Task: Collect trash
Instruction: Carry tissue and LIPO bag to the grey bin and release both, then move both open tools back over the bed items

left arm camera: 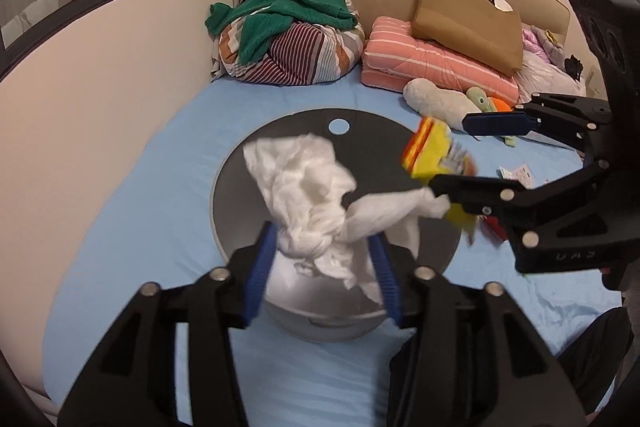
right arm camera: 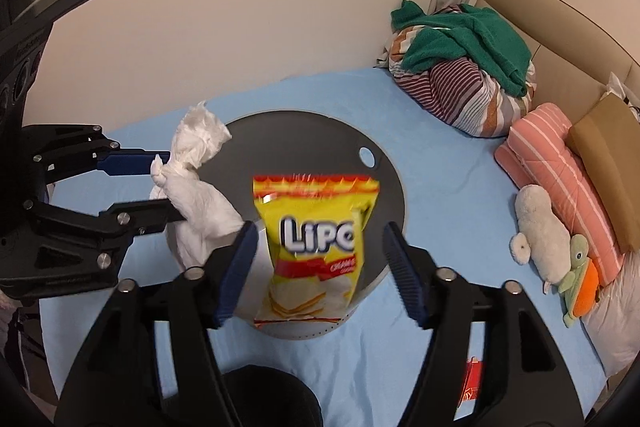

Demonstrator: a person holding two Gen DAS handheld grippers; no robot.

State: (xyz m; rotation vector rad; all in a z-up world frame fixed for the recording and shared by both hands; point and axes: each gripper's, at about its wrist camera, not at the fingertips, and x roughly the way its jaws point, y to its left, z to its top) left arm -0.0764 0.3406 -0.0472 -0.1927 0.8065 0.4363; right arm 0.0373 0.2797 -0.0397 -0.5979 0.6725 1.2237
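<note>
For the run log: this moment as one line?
left gripper: open, white tissue wad between jaws | right gripper: open, yellow snack bag between jaws | round grey bin: below both, on bed

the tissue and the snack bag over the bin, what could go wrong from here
1. The tissue is draped on the left gripper pads, so it may cling instead of dropping.
2. The snack bag sits near the bin rim between the open right gripper fingers and could land on the sheet.

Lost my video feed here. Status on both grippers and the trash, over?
Both grippers open, left gripper around the white tissue wad, right gripper around the yellow snack bag. Both over the grey bin. Nothing blocking.
</note>
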